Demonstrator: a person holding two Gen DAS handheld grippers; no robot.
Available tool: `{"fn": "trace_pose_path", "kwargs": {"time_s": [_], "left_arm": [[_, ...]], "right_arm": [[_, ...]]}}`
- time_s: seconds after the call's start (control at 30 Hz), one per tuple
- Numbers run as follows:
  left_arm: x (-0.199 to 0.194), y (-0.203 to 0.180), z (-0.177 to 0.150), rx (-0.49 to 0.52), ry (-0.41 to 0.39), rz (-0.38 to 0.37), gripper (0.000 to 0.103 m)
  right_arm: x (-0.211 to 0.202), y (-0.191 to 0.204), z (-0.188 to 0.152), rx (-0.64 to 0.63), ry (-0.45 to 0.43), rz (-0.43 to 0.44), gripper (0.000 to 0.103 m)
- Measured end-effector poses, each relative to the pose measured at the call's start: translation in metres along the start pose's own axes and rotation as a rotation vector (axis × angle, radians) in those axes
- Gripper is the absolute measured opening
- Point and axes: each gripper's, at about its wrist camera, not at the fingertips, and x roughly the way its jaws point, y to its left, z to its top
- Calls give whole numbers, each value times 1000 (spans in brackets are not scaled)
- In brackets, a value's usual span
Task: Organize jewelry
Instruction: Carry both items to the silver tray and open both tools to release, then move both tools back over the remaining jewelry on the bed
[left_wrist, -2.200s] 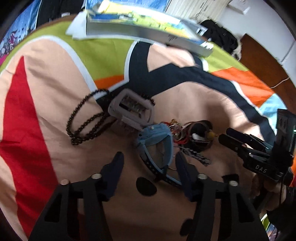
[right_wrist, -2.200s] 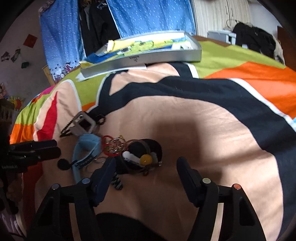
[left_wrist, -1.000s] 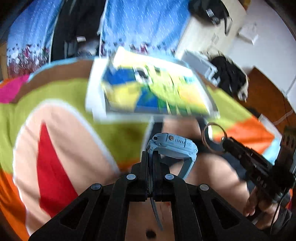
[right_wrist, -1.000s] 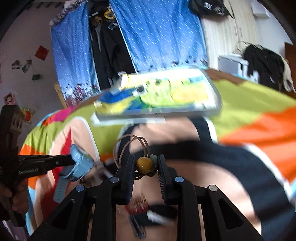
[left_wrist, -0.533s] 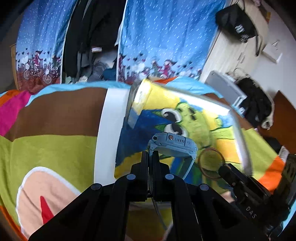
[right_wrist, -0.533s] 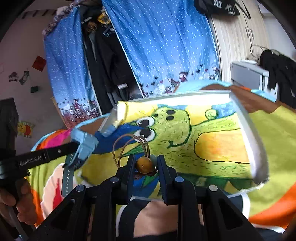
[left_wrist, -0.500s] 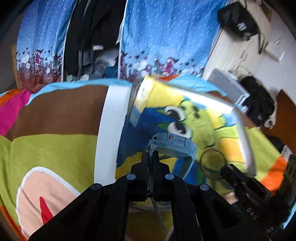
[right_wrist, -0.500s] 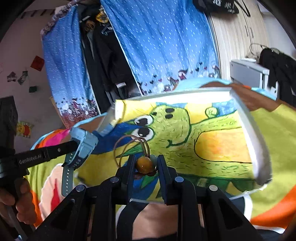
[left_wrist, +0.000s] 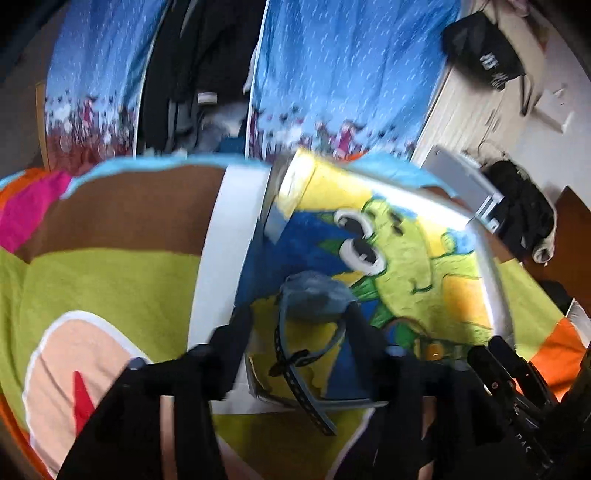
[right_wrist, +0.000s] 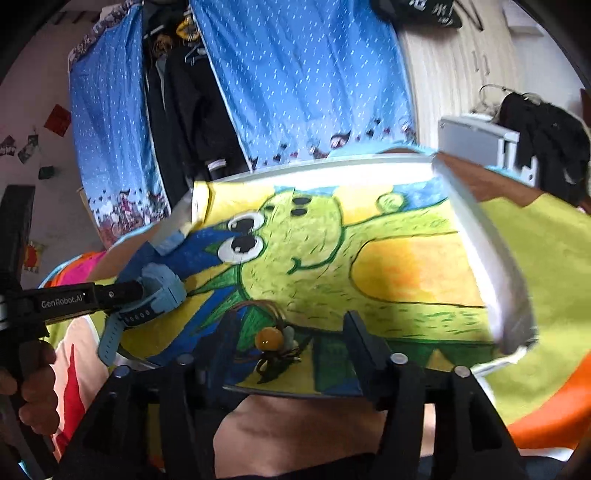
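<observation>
1. Now my left gripper (left_wrist: 299, 332) is opening its fingers, and the blue watch (left_wrist: 314, 301) sits loose between them, over the tray (left_wrist: 491, 280) with the green drawing.
2. My right gripper (right_wrist: 288, 341) is opening its fingers too.
3. The bracelet (right_wrist: 271, 341) with the yellow bead lies between them on the tray.
4. The tray rests on the bed (left_wrist: 110, 280).

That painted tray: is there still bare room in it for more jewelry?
Yes. The tray is bare across the green creature's face and the yellow-orange stretch up to the right rim. The near-left corner is crowded: the blue watch and the amber-bead bracelet are there, with both hand-held grippers opening over them.
</observation>
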Motion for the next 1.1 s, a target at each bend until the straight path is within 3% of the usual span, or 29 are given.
{"fn": "trace_pose_path", "kwargs": {"time_s": [0.13,0.17,0.23,0.37,0.47,0.67,0.87,1.1], "left_arm": [[-46,-5,-7,3,-114,-20,76],[-56,-6,-9,2,-135,-23,77],[-80,-7,-16,12,-194,-36,88],[-125,-10,-38,69,-291,-37,95],[-153,-11,-54,103,-324,-41,99],[-207,-10,-103,132,-336,-85,101],[-252,-5,-156,185,-358,-71,101],[-270,4,-218,232,-280,-95,101]], "right_arm": [[-34,0,3,9,-60,-12,75],[-44,1,3,9,-79,-15,80],[-65,5,4,1,-114,-5,81],[-112,14,-1,-18,-202,12,99],[-147,23,-9,-43,-246,19,101],[-209,45,-38,-90,-287,16,103],[-257,62,-85,-112,-301,17,103],[-281,77,-145,-136,-251,5,103]]}}
